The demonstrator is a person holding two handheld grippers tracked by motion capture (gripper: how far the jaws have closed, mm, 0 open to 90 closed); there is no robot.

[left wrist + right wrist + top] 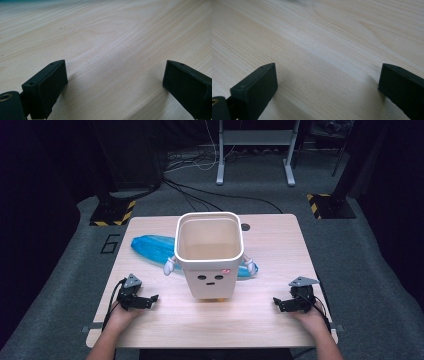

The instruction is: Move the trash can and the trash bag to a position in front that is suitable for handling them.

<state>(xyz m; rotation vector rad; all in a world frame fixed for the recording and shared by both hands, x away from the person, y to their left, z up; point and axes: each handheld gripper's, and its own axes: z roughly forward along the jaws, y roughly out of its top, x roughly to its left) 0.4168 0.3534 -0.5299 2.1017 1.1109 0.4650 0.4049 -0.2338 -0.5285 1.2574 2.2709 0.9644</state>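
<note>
The left hand-held gripper (150, 299) and right hand-held gripper (278, 303) rest on the desk (150, 330) near its near corners, jaws apart and empty; the white bin (209, 255) stands upright between them, farther off; a blue bag (152, 247) lies behind it.

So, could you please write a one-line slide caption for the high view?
White square plastic bin with a drawn face stands on the light wooden table, open left gripper and right gripper resting either side.
</note>
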